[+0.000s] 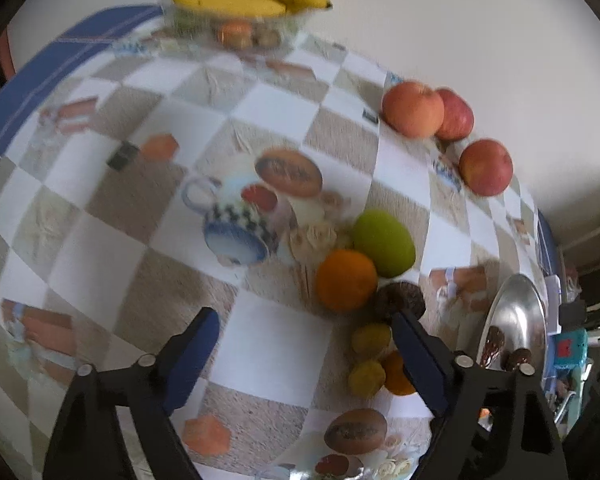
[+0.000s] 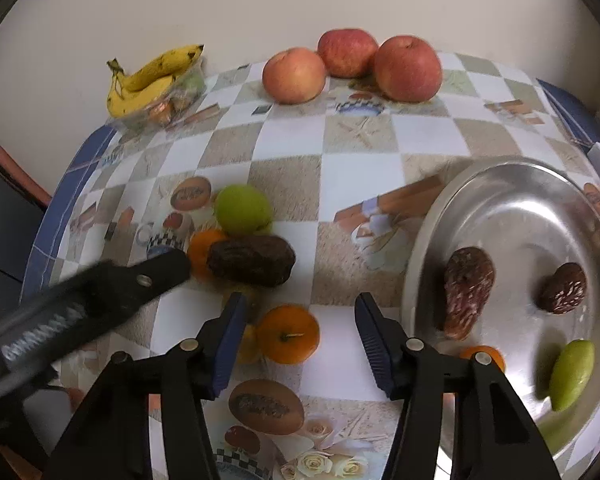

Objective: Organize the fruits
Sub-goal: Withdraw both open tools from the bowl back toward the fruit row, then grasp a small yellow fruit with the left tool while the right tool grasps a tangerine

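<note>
The left gripper is spread wide with nothing between its blue pads, positioned over the counter, which carries a checkered printed cloth. Just beyond its right-hand finger lies a cluster of loose fruit: an orange touching a green fruit, a dark brown fruit, two small yellowish fruits and a second orange partly hidden behind the finger. The right gripper is likewise fully spread and holds nothing; a small orange sits on the counter between its fingers, near the left pad, contact not determinable. A metal plate at the right holds two brown fruits, a green fruit and an orange partly hidden by the finger. Three apples are grouped at the far edge by the wall. A clear container at the far left corner holds bananas on top of other fruit.
</note>
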Tool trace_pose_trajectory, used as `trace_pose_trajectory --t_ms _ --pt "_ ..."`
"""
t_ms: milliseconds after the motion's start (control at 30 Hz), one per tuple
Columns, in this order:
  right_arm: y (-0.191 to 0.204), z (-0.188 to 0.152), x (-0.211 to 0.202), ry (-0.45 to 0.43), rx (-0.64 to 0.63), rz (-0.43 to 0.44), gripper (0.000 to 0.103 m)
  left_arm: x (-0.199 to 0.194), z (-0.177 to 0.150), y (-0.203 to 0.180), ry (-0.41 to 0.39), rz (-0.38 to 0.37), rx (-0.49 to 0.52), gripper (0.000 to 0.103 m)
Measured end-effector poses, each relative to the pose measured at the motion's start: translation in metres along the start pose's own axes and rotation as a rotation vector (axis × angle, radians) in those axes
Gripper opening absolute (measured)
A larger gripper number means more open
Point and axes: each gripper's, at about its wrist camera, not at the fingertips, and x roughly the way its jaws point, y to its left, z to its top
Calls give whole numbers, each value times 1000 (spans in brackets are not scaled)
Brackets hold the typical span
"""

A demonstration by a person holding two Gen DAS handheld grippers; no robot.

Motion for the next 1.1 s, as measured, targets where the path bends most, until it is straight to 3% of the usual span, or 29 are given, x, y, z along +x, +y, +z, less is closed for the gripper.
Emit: trace_pose_trajectory --t_ms 33,100,233,400,667,800,967,1100 --pt "1 -1 2 8 -4 0 56 3 -1 1 15 -11 -11 75" --pt "1 -3 7 24 -6 0 53 7 -3 3 33 -21 -31 70" --pt "-1 -7 16 47 4 11 50 8 -5 5 45 -41 -57 68" --pt "-2 -6 16 47 31 60 38 9 -6 0 62 -68 -52 67" --pt "-8 -8 13 58 39 14 37 13 -9 -10 103 -89 -17 65" --pt "-14 -12 10 66 59 7 37 16 -12 -16 123 -75 13 51" --pt "-16 -15 7 74 64 4 37 17 -15 -20 136 -69 36 47" --pt "-17 -16 6 76 66 10 37 19 -19 -23 153 -93 42 37"
